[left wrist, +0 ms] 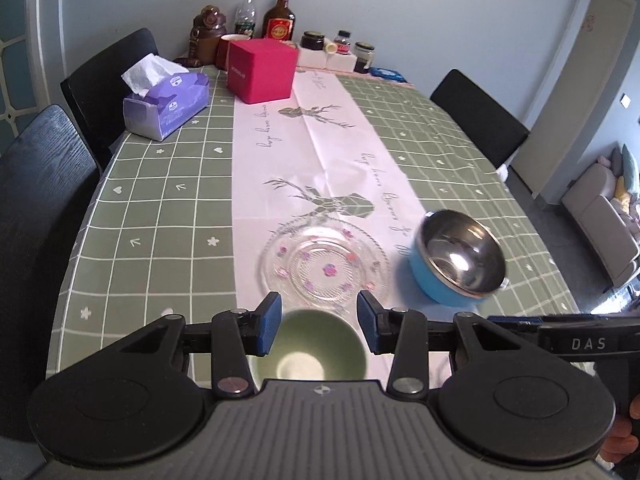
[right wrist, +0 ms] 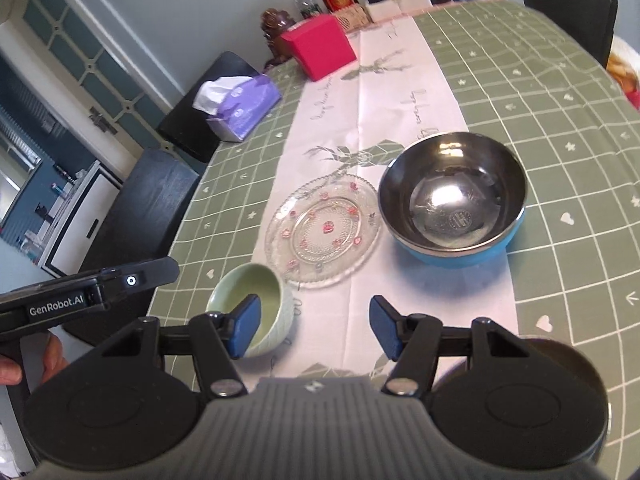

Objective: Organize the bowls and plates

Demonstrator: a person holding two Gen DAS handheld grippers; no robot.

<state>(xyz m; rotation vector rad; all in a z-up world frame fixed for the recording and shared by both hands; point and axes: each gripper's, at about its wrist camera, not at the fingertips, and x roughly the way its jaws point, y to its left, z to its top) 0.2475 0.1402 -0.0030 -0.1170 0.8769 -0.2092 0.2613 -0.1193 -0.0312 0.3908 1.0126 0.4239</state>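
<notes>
"DAS" on right gripper [right wrist: 314, 326]; "GenRobot.AI" left gripper [left wrist: 318, 322].

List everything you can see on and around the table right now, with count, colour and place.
glass plate: 1, clear with pink flowers, on the white runner
steel bowl: 1, blue outside, right of the plate
small bowl: 1, pale green, near edge, left of the plate
tissue pack: 1, purple, far left
box: 1, red, far end
bottles and jars: several, brown, clear and dark, along the wall
chairs: 3 seen, black, around the table
tablecloth: 1, green checked
left gripper: open, empty, above the small bowl
right gripper: open, empty
</notes>
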